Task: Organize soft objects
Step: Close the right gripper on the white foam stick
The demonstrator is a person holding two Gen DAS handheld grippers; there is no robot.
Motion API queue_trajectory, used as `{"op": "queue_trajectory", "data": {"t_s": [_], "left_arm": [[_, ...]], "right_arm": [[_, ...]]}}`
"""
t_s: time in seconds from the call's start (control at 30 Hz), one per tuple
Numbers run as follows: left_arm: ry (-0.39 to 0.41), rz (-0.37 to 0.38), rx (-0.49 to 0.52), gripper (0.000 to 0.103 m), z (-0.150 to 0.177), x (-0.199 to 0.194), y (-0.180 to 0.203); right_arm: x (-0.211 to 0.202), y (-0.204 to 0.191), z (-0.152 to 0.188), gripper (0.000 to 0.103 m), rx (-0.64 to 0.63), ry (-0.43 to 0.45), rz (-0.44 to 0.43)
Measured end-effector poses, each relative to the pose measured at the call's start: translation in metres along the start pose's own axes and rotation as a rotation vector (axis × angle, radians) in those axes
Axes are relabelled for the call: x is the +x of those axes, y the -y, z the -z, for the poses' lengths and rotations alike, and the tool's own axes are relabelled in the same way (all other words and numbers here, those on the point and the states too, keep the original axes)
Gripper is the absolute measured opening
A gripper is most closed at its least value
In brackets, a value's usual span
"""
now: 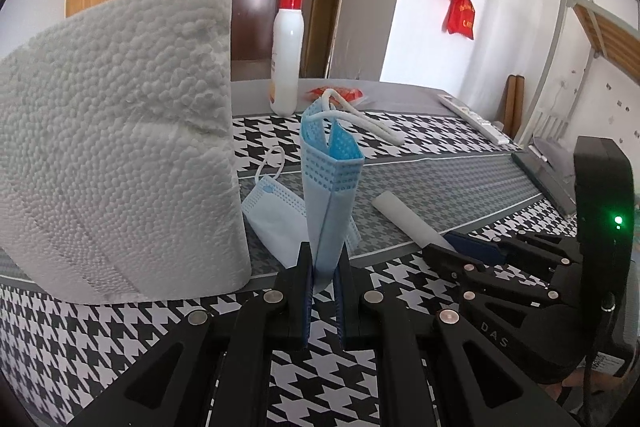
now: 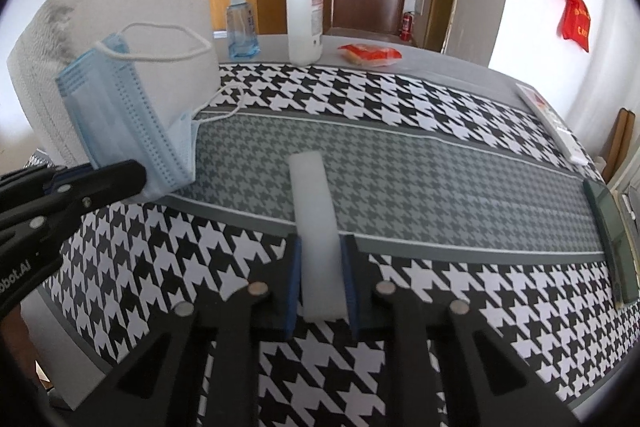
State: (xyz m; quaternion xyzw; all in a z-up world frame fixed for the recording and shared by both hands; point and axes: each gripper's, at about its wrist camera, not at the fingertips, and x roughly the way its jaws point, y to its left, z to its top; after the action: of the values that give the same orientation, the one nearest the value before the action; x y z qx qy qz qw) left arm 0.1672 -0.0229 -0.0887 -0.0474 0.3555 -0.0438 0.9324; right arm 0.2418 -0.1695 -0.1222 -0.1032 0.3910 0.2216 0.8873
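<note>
Face mask (image 1: 328,187), blue, folded lengthwise: clamped at lower edge in left tool (image 1: 323,281), standing upright above bench (image 1: 460,183), white ear loop (image 1: 360,115) at top. Left tool closed tight on mask. Second face mask (image 1: 276,215), paler, flat on bench just behind and left of held one, partly hidden by it. Paper towel roll (image 1: 120,147), large, white, embossed, upright on bench at left, near both masks.

White foam strip (image 2: 318,227), long and narrow, flat on grey houndstooth band of bench cloth, near end between fingers of right tool (image 2: 322,275). Blue pads (image 2: 294,283) against both long sides of strip: right tool gripping strip, strip on bench. In left wrist view, right tool (image 1: 452,247) low at right, strip end at its tip.

Far edge of bench: white pump bottle (image 2: 305,11) with red head, small clear spray bottle (image 2: 241,23) to its left, red packet (image 2: 370,54) to its right. Remote control (image 2: 554,123) at right edge.
</note>
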Motion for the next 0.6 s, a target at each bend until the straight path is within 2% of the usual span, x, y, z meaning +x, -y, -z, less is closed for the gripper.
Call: {"op": "queue_trajectory", "data": {"t_s": [0.27,0.6], "left_arm": [[0.009,0.006,0.007,0.010,0.001,-0.006,0.001],[0.029,0.039,0.015,0.010,0.001,-0.016,0.001]], "right_arm": [[-0.006,0.003,0.001,0.017,0.020,0.010,-0.014],[-0.018,0.007,0.004,0.017,0.045,0.035,-0.025]]}}
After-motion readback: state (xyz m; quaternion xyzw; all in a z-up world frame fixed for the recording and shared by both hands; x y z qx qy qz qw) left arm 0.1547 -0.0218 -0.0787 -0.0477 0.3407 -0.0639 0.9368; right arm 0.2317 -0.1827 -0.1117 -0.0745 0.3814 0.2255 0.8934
